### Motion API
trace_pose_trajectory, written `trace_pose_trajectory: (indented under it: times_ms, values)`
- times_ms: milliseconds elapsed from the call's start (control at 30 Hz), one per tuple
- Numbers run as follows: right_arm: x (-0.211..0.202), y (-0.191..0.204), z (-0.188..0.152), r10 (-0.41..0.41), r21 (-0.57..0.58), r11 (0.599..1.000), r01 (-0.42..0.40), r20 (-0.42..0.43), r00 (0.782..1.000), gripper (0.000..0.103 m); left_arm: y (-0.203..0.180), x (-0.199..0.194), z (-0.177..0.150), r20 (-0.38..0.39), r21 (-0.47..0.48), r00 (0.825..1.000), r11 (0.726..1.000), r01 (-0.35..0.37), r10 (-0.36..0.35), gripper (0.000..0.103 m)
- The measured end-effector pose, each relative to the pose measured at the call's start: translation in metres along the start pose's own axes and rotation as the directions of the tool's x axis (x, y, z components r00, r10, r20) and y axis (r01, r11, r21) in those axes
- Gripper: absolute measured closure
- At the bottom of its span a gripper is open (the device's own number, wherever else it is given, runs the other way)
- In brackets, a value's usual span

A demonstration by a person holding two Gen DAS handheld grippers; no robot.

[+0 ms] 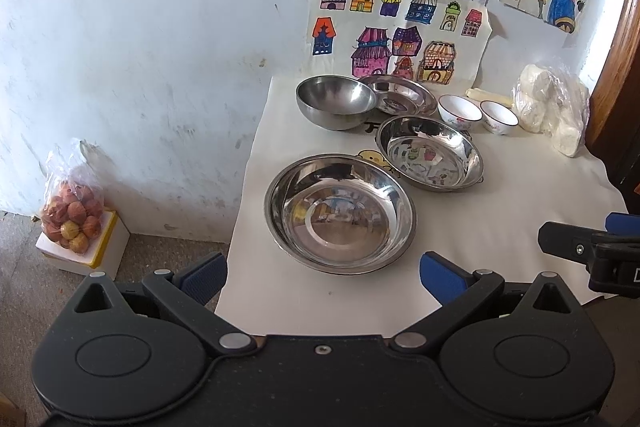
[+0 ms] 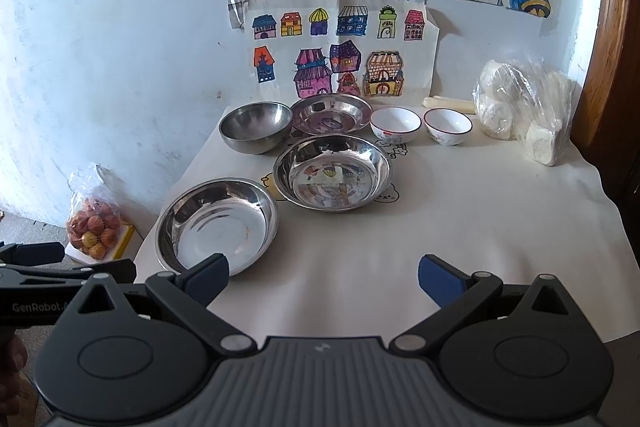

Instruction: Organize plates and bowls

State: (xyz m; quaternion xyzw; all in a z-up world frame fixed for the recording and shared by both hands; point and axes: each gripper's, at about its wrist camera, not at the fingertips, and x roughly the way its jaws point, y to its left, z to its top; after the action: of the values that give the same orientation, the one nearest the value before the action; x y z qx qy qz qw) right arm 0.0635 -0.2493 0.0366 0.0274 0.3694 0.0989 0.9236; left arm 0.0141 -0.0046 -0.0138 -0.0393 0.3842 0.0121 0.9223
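Three steel plates lie on the white-covered table (image 1: 500, 227): a near one (image 1: 340, 213) (image 2: 218, 225), a middle one (image 1: 430, 153) (image 2: 332, 173) and a far one (image 1: 400, 95) (image 2: 330, 113). A deep steel bowl (image 1: 336, 101) (image 2: 256, 125) stands at the back left. Two white ceramic bowls (image 1: 459, 111) (image 1: 499, 117) stand at the back right, also in the right wrist view (image 2: 395, 125) (image 2: 448, 126). My left gripper (image 1: 323, 283) is open and empty, just short of the near plate. My right gripper (image 2: 323, 281) is open and empty over the table's front, its left finger at the near plate's rim.
A plastic bag of white buns (image 2: 520, 107) and a pale stick (image 2: 448, 103) lie at the back right. A bag of fruit (image 1: 72, 219) sits on a box on the floor at left. Drawings hang on the wall (image 2: 120, 47). A wooden frame (image 2: 612, 47) stands at right.
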Motion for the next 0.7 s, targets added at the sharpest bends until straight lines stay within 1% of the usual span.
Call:
trace_pose_trajectory:
  times_ms: [233,333,567,700]
  values:
    - [0.009,-0.004,0.001,0.009,0.000,1.000,-0.009,-0.017,1.000,0.000,-0.004,0.007,0.005,-0.023,0.006,1.000,1.000,-0.017,0.017,0.001]
    - [0.013,-0.006,0.003,0.013,0.001,1.000,-0.013,-0.024,1.000,0.000,-0.006,0.012,0.007,-0.032,0.006,0.998,0.998,-0.055,0.055,0.001]
    - [0.028,-0.013,0.013,0.034,-0.014,0.999,-0.034,-0.041,0.999,0.000,-0.009,0.027,0.015,-0.072,-0.007,0.991,0.993,-0.117,0.116,0.001]
    - [0.044,-0.020,0.024,0.056,-0.033,0.998,-0.058,-0.058,0.997,0.000,-0.011,0.040,0.024,-0.087,-0.035,0.986,0.988,-0.149,0.145,0.001]
